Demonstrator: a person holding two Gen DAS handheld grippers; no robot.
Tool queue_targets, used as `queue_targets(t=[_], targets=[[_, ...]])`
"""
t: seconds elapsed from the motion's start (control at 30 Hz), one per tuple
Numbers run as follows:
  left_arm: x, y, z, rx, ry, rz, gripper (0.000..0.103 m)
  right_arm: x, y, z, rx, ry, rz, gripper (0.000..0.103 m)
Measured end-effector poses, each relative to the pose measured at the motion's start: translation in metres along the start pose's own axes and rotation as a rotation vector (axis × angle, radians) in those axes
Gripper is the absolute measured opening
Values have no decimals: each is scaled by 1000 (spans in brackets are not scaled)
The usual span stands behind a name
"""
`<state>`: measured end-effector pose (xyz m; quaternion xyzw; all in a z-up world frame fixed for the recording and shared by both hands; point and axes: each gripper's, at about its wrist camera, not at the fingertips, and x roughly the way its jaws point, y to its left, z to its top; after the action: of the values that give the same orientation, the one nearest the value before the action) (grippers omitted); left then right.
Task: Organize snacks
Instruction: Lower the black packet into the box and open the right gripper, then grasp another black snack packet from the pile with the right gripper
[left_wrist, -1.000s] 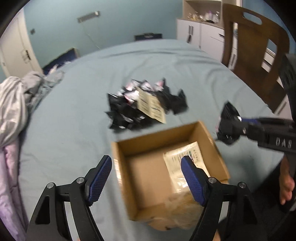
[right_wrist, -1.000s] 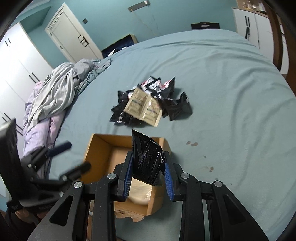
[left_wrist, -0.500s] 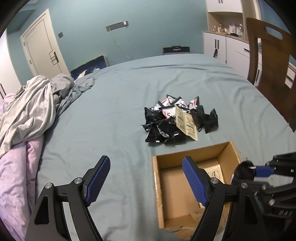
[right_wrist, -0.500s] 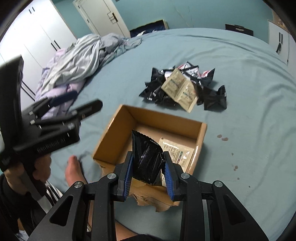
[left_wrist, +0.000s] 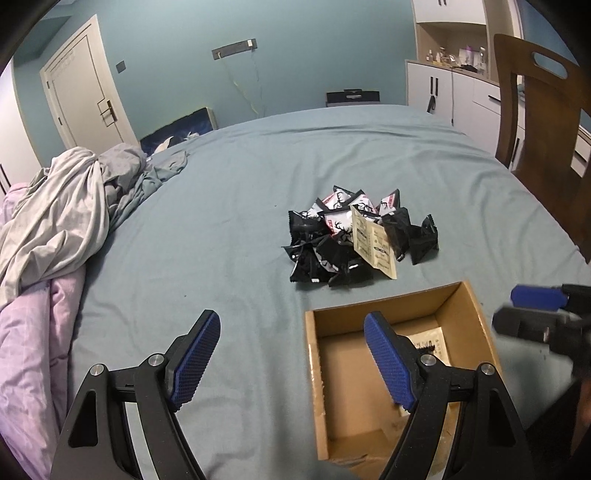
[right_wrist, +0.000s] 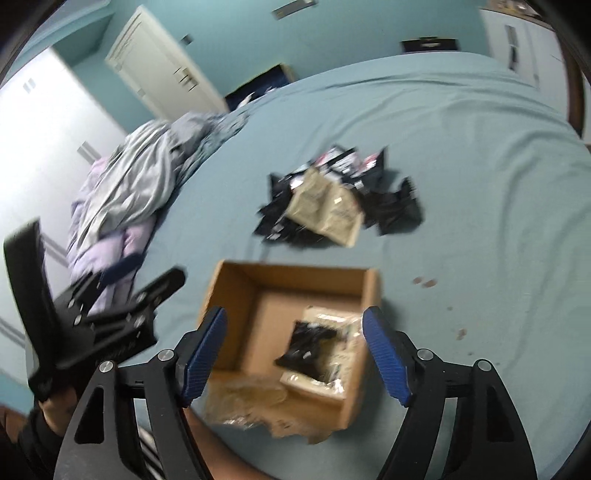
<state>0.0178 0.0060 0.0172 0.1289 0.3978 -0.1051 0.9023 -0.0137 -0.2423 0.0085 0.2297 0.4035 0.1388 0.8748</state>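
The right gripper, low in the frame, has just spread its jaws and dropped the shiny black snack packet into the brown cardboard box, while the left gripper waits wide open and empty, so more snacks from the dark pile of packets come next

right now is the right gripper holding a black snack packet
No, the right gripper is open with nothing between its jaws, which have just been opening; the black snack packet lies in the cardboard box.
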Motion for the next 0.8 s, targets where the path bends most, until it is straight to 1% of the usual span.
queue_targets(t=[0.17, 0.3, 0.53, 0.8], targets=[[6, -2, 4, -3, 8, -19, 81, 3, -16, 12, 38, -26, -124, 75], [8, -1, 7, -13, 7, -34, 81, 9, -19, 22, 57, -23, -177, 75], [9, 1, 9, -33, 17, -77, 81, 20, -22, 46, 67, -13, -223, 75], [15, 2, 10, -48, 46, -100, 81, 60, -42, 76, 69, 27, -249, 75]])
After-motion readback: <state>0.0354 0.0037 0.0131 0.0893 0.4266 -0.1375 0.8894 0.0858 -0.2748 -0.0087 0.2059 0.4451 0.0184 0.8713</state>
